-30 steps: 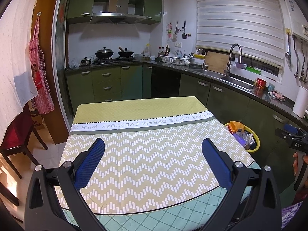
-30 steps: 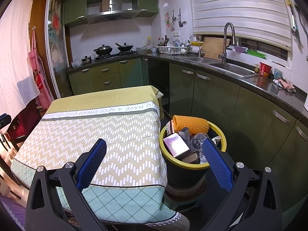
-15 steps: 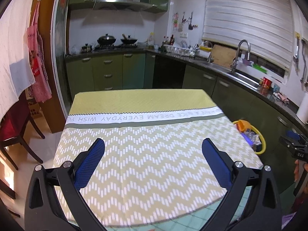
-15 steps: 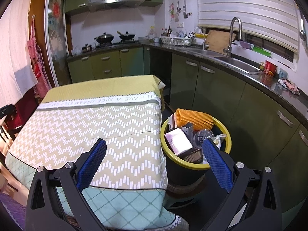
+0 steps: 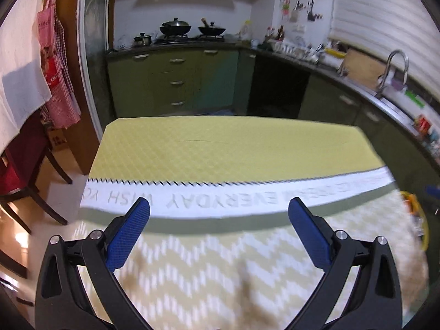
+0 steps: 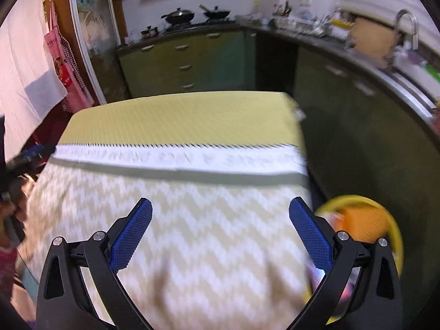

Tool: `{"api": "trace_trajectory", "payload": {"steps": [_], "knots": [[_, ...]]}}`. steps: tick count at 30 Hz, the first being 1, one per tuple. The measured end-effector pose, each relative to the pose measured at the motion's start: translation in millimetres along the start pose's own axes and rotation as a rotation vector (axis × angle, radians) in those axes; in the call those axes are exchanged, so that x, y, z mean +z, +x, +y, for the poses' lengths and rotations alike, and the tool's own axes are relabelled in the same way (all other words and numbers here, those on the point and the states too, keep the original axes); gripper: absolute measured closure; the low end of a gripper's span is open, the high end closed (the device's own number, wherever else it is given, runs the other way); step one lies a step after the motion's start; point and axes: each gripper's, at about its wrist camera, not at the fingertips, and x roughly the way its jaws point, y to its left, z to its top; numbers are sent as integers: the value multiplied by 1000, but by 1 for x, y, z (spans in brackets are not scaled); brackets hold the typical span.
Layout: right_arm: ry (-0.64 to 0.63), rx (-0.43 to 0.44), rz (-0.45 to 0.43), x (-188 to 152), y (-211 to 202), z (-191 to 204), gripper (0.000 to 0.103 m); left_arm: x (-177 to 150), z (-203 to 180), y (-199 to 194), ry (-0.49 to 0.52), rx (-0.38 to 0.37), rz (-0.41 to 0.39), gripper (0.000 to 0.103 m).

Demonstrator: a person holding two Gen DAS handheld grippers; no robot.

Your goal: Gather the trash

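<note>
Green-cabinet kitchen, yellow chevron-cloth worktop (image 5: pixel 233 148) apparently bare; both tools, left tool (image 5: pixel 218 211) and right tool (image 6: pixel 220 213), gape empty; scanning slowly before leaving the yellow-rimmed bin (image 6: pixel 396 233) seems wise.

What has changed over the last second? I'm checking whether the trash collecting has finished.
Both grippers moved forward over the table. The right gripper swung left, away from the trash bin, which now sits at the right edge of its view. The left gripper advanced too. Nothing was grasped or released. Both stay open and empty; the bin remains full beside the table.
</note>
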Motion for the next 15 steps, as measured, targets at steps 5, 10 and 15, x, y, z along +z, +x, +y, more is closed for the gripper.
{"api": "trace_trajectory", "payload": {"steps": [5,10,15], "knots": [[-14,-16,71,28,79,19,5,3,19,43,-63,8,75,7],[-46,-55,114,40,124,36,5,8,23,62,-42,41,93,7],[-40,-61,129,43,146,41,5,10,27,73,-55,27,134,7]]}}
